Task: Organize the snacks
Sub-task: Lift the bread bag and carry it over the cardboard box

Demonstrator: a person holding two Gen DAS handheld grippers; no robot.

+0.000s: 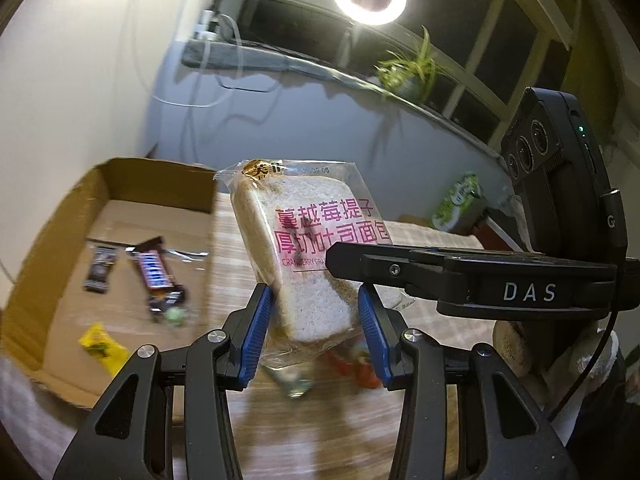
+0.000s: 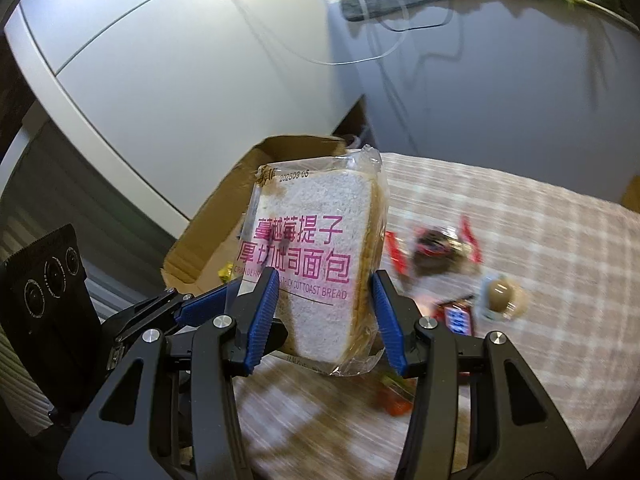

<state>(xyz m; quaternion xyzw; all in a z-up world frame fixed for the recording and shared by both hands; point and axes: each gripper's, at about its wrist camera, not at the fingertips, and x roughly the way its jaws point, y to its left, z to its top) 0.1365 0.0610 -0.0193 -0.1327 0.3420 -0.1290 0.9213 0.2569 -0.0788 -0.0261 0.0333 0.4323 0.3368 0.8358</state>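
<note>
Right wrist: tool (image 2: 324, 320) grips bread (image 2: 316, 264)

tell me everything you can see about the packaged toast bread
The packaged toast bread is one thick white slice with a brown crust, sealed in clear crinkly plastic printed with pink Chinese text, "toast bread" and a date code. It is held upright in the air above the checked tablecloth, near the cardboard box. The jaws of both the left gripper and the right gripper flank its lower part.

Left hand-held gripper (image 1: 316, 332) holds the bread packet (image 1: 308, 248) above the cardboard box (image 1: 52, 240).
</note>
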